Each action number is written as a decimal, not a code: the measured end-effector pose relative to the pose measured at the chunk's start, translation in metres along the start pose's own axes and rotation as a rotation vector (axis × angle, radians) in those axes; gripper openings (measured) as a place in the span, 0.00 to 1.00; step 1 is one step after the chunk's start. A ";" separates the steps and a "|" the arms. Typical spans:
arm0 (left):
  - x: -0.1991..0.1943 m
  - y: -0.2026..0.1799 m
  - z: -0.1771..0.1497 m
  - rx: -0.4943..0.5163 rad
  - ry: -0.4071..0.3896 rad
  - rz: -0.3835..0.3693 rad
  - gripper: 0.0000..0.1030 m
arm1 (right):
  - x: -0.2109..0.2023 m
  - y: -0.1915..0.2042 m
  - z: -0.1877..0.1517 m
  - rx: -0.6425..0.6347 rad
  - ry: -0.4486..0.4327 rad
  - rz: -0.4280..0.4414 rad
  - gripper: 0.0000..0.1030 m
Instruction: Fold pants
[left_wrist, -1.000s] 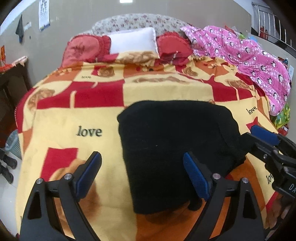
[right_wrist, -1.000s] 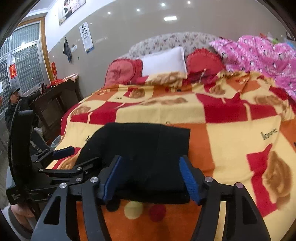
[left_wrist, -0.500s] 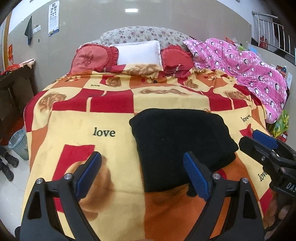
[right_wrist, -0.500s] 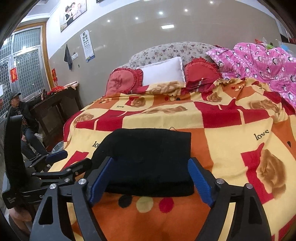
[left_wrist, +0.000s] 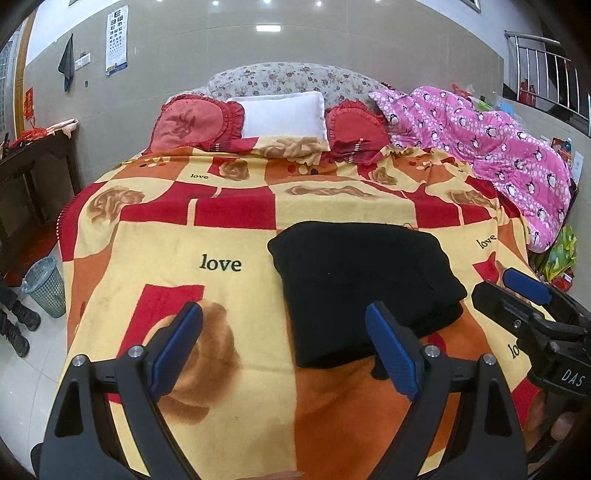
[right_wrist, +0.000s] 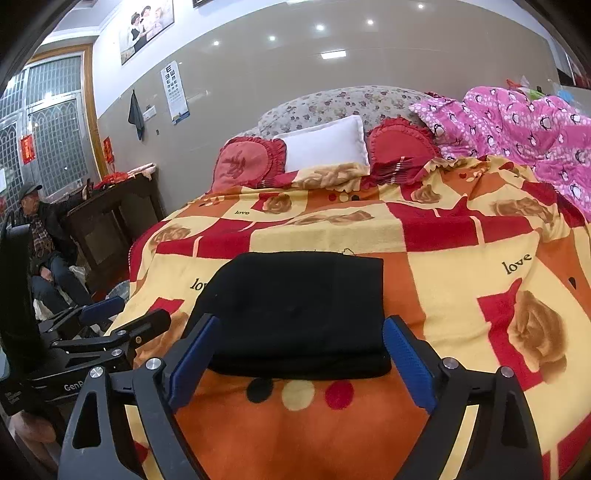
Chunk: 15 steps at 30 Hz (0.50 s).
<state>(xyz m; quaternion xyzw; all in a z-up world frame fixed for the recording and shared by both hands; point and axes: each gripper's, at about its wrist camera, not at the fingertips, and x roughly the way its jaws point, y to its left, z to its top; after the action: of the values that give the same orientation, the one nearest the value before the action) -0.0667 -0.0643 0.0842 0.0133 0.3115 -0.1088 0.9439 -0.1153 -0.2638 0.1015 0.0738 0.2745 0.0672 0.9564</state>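
The black pants lie folded into a compact rectangle on the red, yellow and orange blanket; they also show in the right wrist view. My left gripper is open and empty, held above the blanket short of the pants' near left corner. My right gripper is open and empty, hovering just before the pants' near edge. The right gripper also shows at the right edge of the left wrist view, and the left gripper shows at the left of the right wrist view.
Red cushions and a white pillow lie at the headboard. A pink quilt is heaped at the bed's right. A bin stands on the floor at left. A dark wooden cabinet and a seated man are at left.
Both grippers have drawn back and risen away from the folded pants, so more of the bed shows. The pants lie still.
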 end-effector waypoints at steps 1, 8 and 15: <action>0.000 0.000 0.000 -0.001 0.000 -0.001 0.88 | 0.000 0.000 0.000 0.003 0.002 0.001 0.88; -0.001 -0.002 -0.002 0.000 0.004 -0.006 0.88 | 0.002 -0.003 -0.002 0.020 0.021 0.012 0.88; 0.000 -0.003 -0.003 0.001 0.007 -0.005 0.88 | 0.004 -0.003 -0.003 0.022 0.031 0.016 0.88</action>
<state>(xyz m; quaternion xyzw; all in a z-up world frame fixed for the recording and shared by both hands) -0.0688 -0.0667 0.0822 0.0131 0.3147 -0.1114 0.9425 -0.1131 -0.2656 0.0962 0.0853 0.2895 0.0730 0.9506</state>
